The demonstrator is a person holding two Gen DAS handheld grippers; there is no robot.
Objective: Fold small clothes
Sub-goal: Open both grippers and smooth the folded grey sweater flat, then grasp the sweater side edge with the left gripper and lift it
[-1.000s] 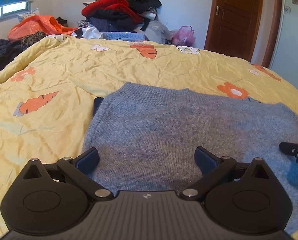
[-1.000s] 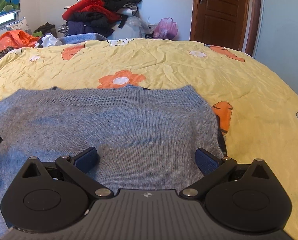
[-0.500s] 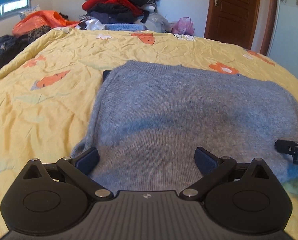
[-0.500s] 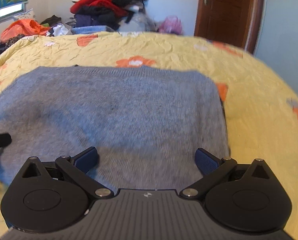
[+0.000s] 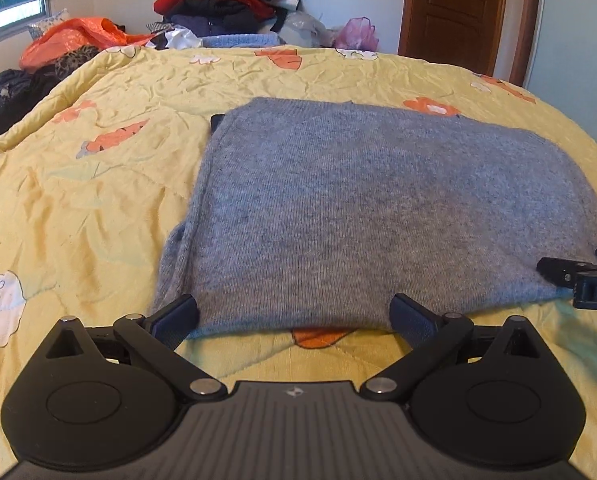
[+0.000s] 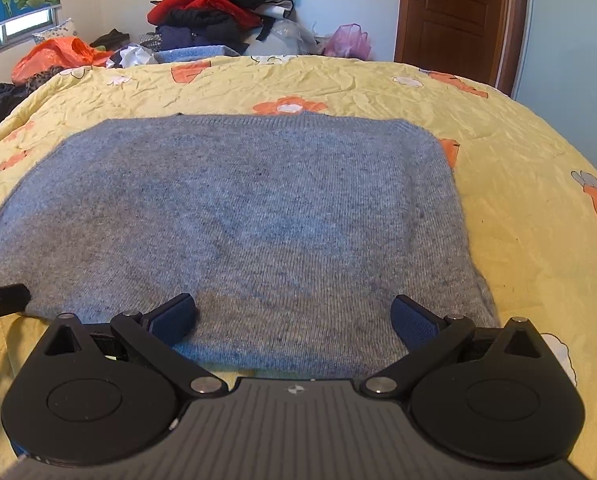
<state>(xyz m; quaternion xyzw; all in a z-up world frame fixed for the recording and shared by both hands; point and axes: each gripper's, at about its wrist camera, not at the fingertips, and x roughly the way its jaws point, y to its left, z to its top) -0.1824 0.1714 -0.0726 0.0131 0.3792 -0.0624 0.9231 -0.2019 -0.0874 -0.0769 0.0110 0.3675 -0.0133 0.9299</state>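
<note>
A grey-blue knitted sweater (image 5: pixel 362 208) lies folded into a flat rectangle on the yellow quilt (image 5: pixel 98 184); it also shows in the right wrist view (image 6: pixel 234 224). My left gripper (image 5: pixel 294 318) is open and empty at the sweater's near edge, towards its left. My right gripper (image 6: pixel 294 320) is open and empty over the near edge, towards its right. The right gripper's tip shows at the right edge of the left wrist view (image 5: pixel 578 276). The left gripper's tip shows at the left edge of the right wrist view (image 6: pixel 2 300).
A pile of red, black and dark clothes (image 5: pixel 226 4) and an orange bag (image 5: pixel 74 36) lie past the far end of the bed. A brown door (image 5: pixel 458 12) stands at the back right. The quilt (image 6: pixel 530 200) carries carrot and flower prints.
Both grippers have drawn back towards me, from over the sweater to its near edge. The sweater has stayed flat. Both grippers stay open.
</note>
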